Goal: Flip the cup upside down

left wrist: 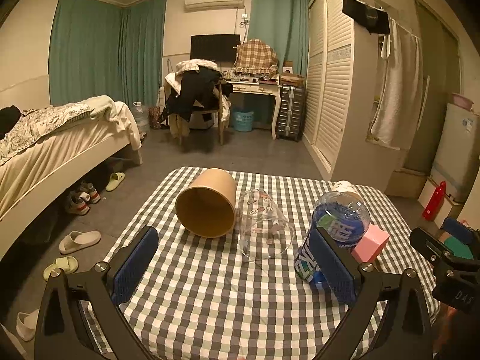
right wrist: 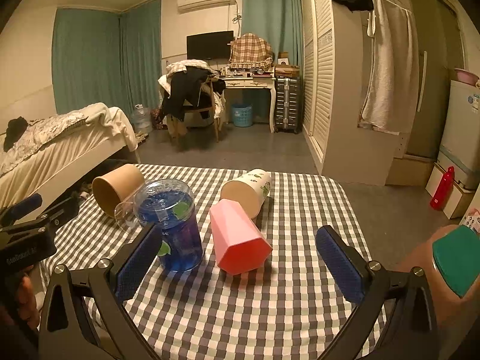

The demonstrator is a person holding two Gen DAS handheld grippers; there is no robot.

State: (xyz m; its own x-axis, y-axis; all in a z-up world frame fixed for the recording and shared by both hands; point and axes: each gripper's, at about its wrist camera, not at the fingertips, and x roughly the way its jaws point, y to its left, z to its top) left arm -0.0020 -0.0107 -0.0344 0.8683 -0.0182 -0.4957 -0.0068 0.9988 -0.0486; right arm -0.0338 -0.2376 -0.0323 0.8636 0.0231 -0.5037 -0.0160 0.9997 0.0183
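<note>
Several cups sit on a checked tablecloth (left wrist: pixel 210 300). A brown paper cup (left wrist: pixel 207 202) lies on its side, mouth toward me; it also shows in the right wrist view (right wrist: pixel 115 184). A clear glass cup (left wrist: pixel 264 225) lies on its side beside it. A blue plastic cup (right wrist: pixel 174 225) stands upside down, also in the left wrist view (left wrist: pixel 336 225). A pink faceted cup (right wrist: pixel 237 240) and a white patterned cup (right wrist: pixel 249 190) lie on their sides. My left gripper (left wrist: pixel 237 265) is open and empty, short of the glass cup. My right gripper (right wrist: pixel 240 265) is open and empty, just short of the pink cup.
The table's far edge (right wrist: pixel 240 169) drops to the floor. A bed (left wrist: pixel 45 144) stands at the left with slippers (left wrist: pixel 79 241) beside it. A wardrobe (left wrist: pixel 336 84) and a red bottle (right wrist: pixel 442 187) are at the right. A chair and desk stand at the back.
</note>
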